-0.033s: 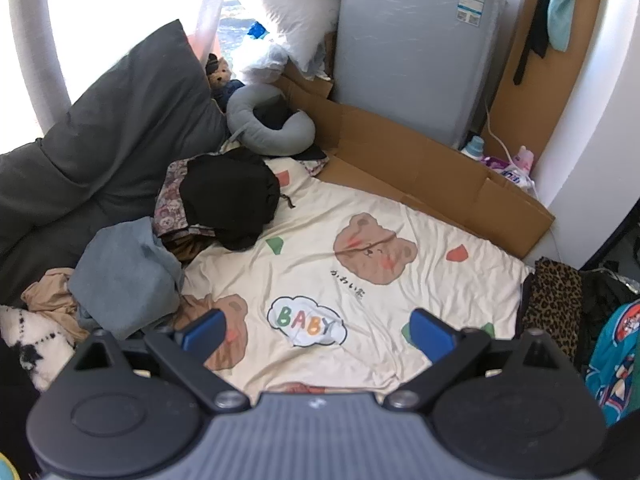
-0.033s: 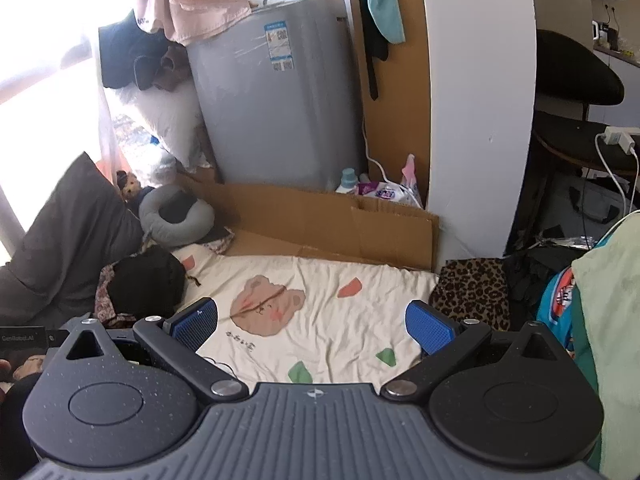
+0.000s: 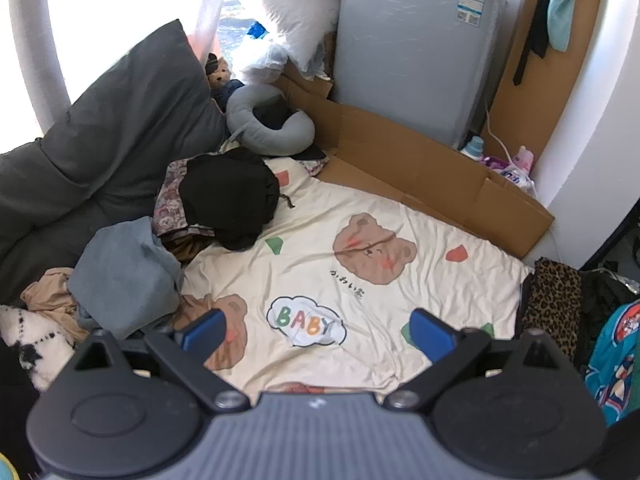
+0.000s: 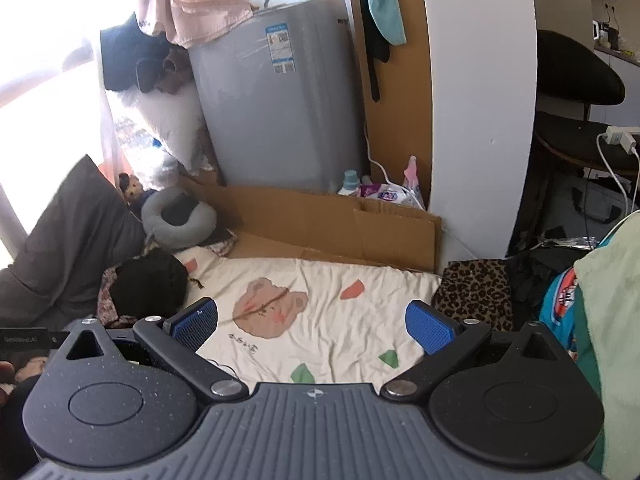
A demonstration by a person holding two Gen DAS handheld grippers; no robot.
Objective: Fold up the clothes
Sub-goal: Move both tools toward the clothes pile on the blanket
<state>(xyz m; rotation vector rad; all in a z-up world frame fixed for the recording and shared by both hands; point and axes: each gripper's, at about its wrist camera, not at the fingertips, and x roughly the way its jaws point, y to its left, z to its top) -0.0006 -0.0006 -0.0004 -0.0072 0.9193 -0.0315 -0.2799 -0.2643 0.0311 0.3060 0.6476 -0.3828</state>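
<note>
A cream sheet with bear prints (image 3: 360, 280) lies flat under both grippers. Unfolded clothes are heaped along its left edge: a black garment (image 3: 230, 196), a blue-grey garment (image 3: 124, 272), a tan one (image 3: 48, 296) and a patterned cloth (image 3: 170, 204). A leopard-print piece (image 3: 554, 300) lies at the sheet's right edge. My left gripper (image 3: 318, 332) hovers open above the sheet's near part, holding nothing. My right gripper (image 4: 312, 324) is also open and empty over the sheet (image 4: 320, 280), with the black garment (image 4: 148, 280) to its left and the leopard-print piece (image 4: 476, 292) to its right.
A grey washing machine (image 3: 412, 48) and flattened cardboard (image 3: 420, 168) bound the far side. A dark grey cushion (image 3: 120, 120) and neck pillow (image 3: 264, 128) sit at the left. A teal bag (image 3: 616, 352), a pale green cloth (image 4: 608, 320) and a black chair (image 4: 576, 92) crowd the right.
</note>
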